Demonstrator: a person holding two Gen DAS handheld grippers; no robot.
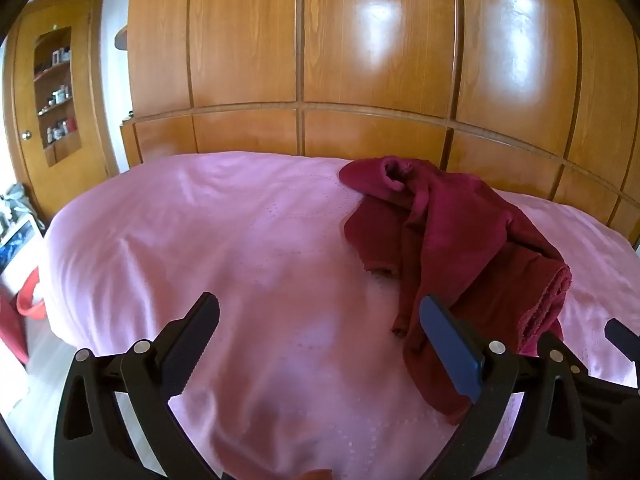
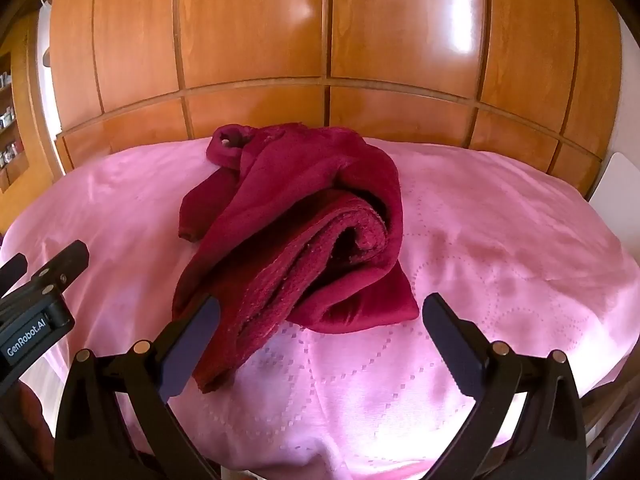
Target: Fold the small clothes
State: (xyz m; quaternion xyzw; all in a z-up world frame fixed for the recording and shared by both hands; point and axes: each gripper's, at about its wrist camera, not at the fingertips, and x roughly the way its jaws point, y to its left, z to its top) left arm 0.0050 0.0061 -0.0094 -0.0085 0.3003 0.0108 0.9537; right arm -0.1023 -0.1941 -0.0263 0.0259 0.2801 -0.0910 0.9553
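Note:
A crumpled dark red fleece garment (image 1: 452, 248) (image 2: 304, 220) lies in a heap on a pink bedspread (image 1: 224, 248) (image 2: 500, 248). Its cuff end points toward the wooden wall and a rolled hem faces me. My left gripper (image 1: 320, 312) hovers open over bare bedspread, the garment's near edge just behind its right finger (image 1: 448, 340). In the right wrist view, my right gripper (image 2: 320, 312) hangs open in front of the heap, nothing between its fingers. The left gripper's tip (image 2: 68, 260) shows at that view's left edge, and the right gripper's tip (image 1: 620, 336) at the other view's right edge.
A panelled wooden wardrobe (image 1: 380, 60) (image 2: 320, 40) runs behind the bed. To the left stand a wooden cabinet with small shelves (image 1: 56, 92) and a red basket (image 1: 30, 296) on the floor. The bed's left edge drops off near that basket.

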